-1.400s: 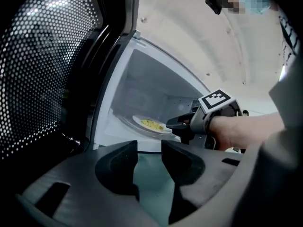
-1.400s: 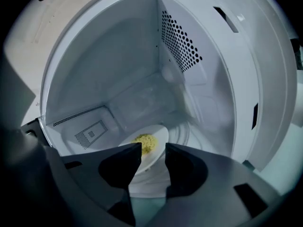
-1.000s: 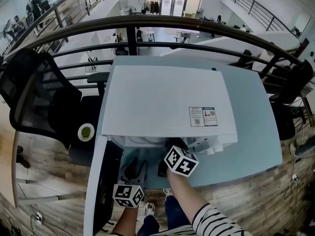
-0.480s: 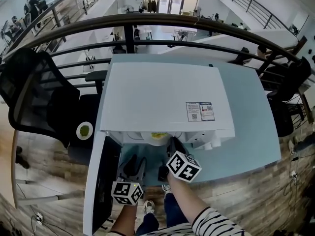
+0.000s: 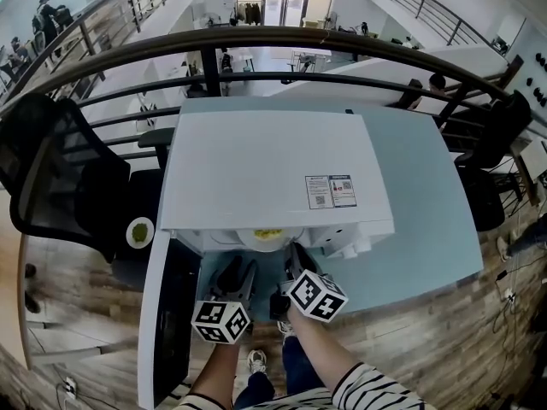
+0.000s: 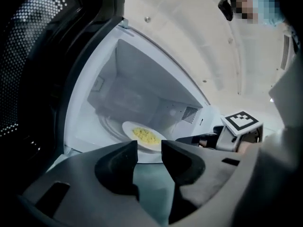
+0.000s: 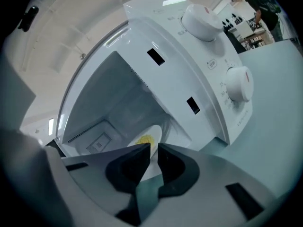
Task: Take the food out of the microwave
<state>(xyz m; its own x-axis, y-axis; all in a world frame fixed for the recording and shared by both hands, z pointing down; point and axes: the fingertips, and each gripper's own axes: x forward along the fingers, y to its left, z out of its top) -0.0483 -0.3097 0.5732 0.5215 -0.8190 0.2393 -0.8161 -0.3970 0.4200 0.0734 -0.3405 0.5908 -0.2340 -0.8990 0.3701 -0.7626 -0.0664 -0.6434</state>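
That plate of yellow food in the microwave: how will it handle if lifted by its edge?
The plate looks smooth and rigid, so probably stiff but slippery at the rim. It is shallow and the food sits loose in its middle, so a tilt would likely spill it. It may chip if knocked against the microwave.

Open-plan office bldg, upper lvl: curved black metal railing (image 5: pixel 282 34) far side, black mesh office chair (image 5: pixel 43 169) left, long white desks (image 5: pixel 175 26) on floor below.
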